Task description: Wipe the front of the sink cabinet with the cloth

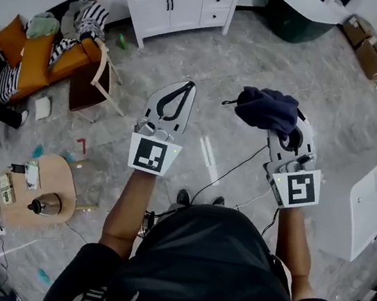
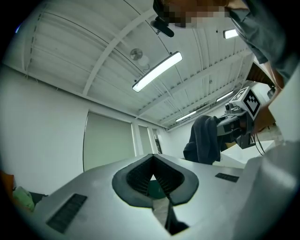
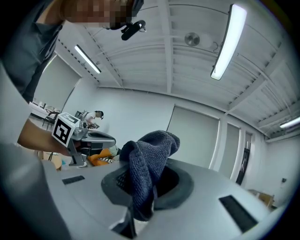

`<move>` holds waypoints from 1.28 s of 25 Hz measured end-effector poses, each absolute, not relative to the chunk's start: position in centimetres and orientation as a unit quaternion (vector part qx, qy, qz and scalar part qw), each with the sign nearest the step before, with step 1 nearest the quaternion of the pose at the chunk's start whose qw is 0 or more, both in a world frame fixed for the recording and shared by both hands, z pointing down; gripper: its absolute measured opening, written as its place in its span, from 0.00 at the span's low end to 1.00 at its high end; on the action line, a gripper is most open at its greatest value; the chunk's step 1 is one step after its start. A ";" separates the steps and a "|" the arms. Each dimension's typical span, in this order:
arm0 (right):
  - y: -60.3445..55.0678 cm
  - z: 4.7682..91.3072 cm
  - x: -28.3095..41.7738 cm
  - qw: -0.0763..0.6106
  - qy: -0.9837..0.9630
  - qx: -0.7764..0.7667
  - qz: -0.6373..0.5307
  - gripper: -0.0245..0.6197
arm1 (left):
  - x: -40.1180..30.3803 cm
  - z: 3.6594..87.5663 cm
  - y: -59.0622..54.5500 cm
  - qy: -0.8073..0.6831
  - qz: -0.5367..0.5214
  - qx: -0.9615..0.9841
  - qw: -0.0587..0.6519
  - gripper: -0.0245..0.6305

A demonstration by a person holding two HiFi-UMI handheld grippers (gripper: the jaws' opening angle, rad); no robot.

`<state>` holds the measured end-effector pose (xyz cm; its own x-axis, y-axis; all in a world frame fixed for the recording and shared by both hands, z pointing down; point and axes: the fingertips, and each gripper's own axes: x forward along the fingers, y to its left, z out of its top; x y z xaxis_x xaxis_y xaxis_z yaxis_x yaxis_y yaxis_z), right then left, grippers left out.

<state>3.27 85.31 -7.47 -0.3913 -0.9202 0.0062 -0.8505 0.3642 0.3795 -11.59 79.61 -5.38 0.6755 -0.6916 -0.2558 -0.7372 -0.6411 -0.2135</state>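
While the sink cabinet (image 1: pixel 181 8) sits well off near an orange chair (image 1: pixel 37 62), right gripper (image 1: pixel 286 129) pinches the cloth (image 1: pixel 268 108), left gripper (image 1: pixel 187 84) is squeezed together, empty.

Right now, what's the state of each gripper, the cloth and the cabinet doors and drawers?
Left gripper: jaws shut, nothing between them.
Right gripper: jaws shut on the cloth.
Cloth: bunched, draped over the right jaws, held in the air.
Sink cabinet: doors and drawers shut, across the floor from both grippers, not yet touched by the cloth.
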 end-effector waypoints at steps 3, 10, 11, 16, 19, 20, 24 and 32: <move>85.2 -7.2 3.4 0.101 -0.821 0.542 -0.151 0.10 | -11.5 -4.8 79.5 0.393 0.073 -0.904 0.148 0.04; 83.7 -6.3 4.9 0.106 -0.820 0.547 -0.130 0.10 | -10.2 -3.8 77.5 0.386 0.062 -0.911 0.129 0.04; 83.1 -6.3 5.4 0.100 -0.819 0.550 -0.129 0.10 | -9.7 -3.5 77.0 0.384 0.055 -0.913 0.128 0.04; 79.6 -5.7 9.3 0.094 -0.821 0.552 -0.111 0.10 | -5.7 -3.1 74.0 0.376 0.036 -0.919 0.113 0.04; 78.0 -5.7 11.8 0.069 -0.828 0.545 -0.113 0.10 | -3.2 -2.7 72.8 0.365 0.011 -0.925 0.107 0.04; 77.4 -5.6 13.0 0.061 -0.831 0.542 -0.111 0.10 | -2.1 -2.6 72.5 0.364 0.000 -0.924 0.112 0.04; 72.9 -5.2 19.5 0.046 -0.845 0.526 -0.090 0.10 | 4.5 -3.1 69.3 0.370 -0.020 -0.921 0.115 0.04; 70.9 -5.5 21.9 0.031 -0.853 0.514 -0.081 0.10 | 5.0 -2.7 67.8 0.399 -0.065 -0.908 0.113 0.04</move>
<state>21.86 70.89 -5.45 -0.4697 -0.8823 -0.0301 -0.8722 0.4585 0.1703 4.96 67.82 -2.71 0.6736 -0.7386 0.0275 -0.7093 -0.6565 -0.2565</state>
